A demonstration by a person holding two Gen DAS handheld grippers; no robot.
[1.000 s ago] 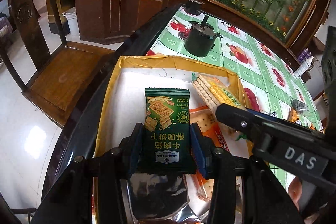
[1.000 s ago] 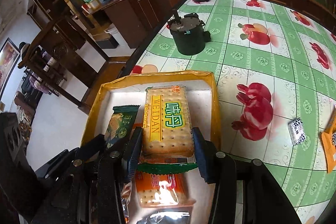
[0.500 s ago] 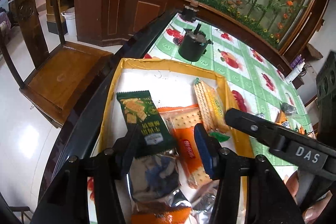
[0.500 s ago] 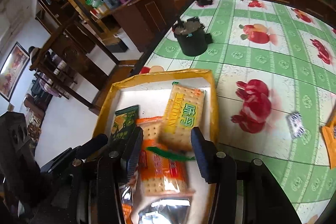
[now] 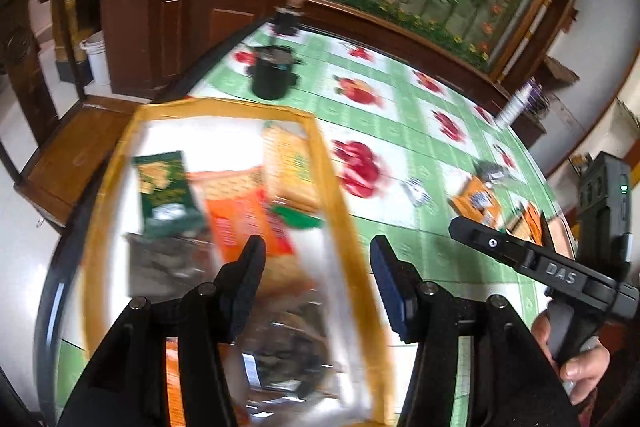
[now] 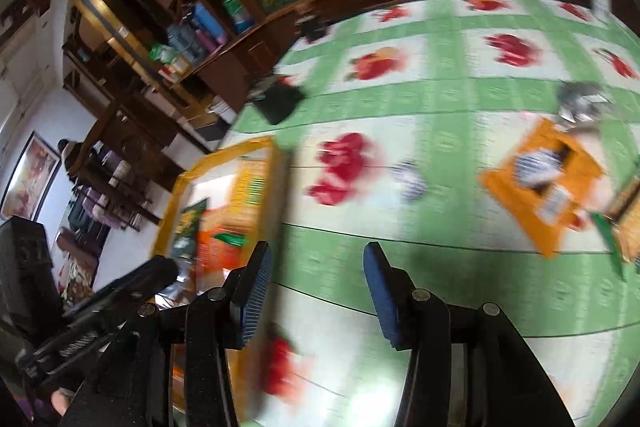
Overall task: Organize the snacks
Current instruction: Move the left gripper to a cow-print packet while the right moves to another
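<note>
Over tray [image 5: 320, 155], both tools seemingly spread, empty.

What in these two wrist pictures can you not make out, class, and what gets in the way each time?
- Print on the green packet in the tray: motion blur, left wrist view.
- Near end of the tray: hidden behind the open left gripper.
- Orange packet label on the tablecloth: blurred, right wrist view.
- Small wrapped sweet: too small and smeared.
- Packets at the right edge: cut off by the picture edge.
</note>
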